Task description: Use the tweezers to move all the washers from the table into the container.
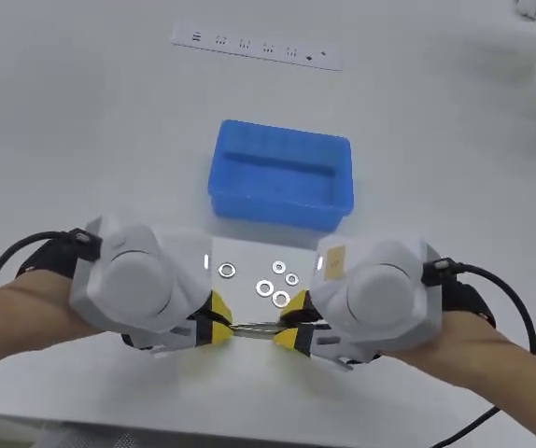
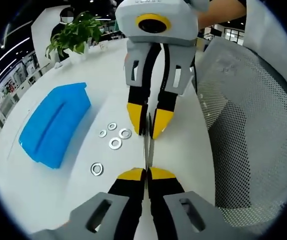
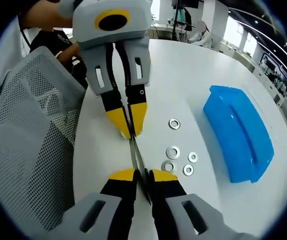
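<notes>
Bare table (image 1: pixel 268 245) between washers (image 1: pixel 265 288) and open-topped container (image 1: pixel 281 173), power strip (image 1: pixel 257 47) well beyond, mesh chair (image 2: pixel 248 125) at near edge

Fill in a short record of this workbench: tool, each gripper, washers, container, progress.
tool: tweezers, lying level between the two grippers
left gripper: shut on one end of the tweezers
right gripper: shut on the other end
washers: five, loose on the table, none in the tweezers
container: blue, open, beyond the washers, looks empty
progress: no washer moved yet
</notes>
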